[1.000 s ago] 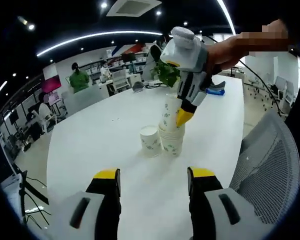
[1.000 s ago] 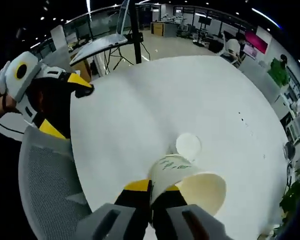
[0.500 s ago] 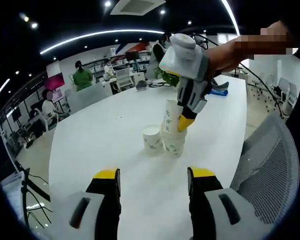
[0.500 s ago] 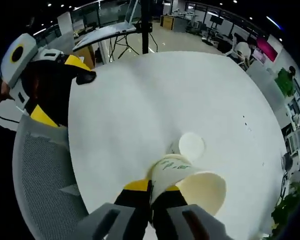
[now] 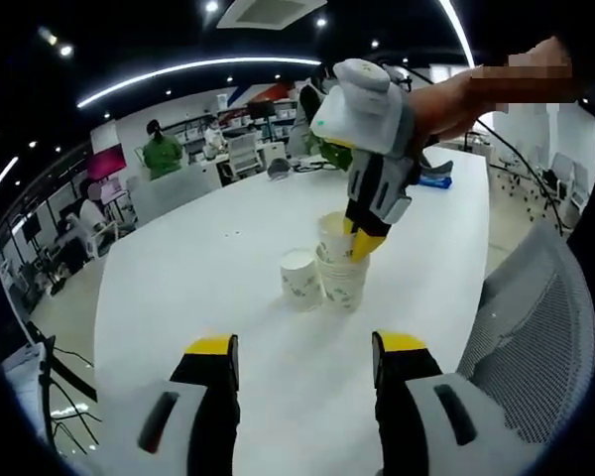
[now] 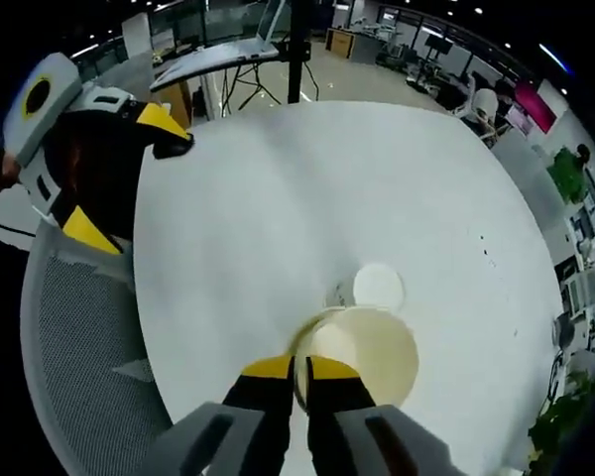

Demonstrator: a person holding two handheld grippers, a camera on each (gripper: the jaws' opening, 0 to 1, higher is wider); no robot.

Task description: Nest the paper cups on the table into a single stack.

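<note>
Near the white table's [image 5: 178, 297] middle, the right gripper [image 5: 362, 236] pinches the top leaf-printed white paper cup [image 5: 333, 226] seated in the stack [image 5: 343, 280]; a single cup [image 5: 298, 279] stands just beside it. The left gripper [image 5: 302, 349] hovers wide open. No writing is legible.

At the bottom centre, the right gripper [image 6: 299, 369] pinches the near rim of the cup stack [image 6: 362, 347]. A single cup [image 6: 379, 285] stands just beyond on the white tabletop [image 6: 307, 188]. The left gripper [image 6: 129, 144] is at the upper left.

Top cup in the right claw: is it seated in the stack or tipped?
Seated and upright. The top cup sits inside the stack, its mouth facing up, with the right claw pinching its rim.
</note>
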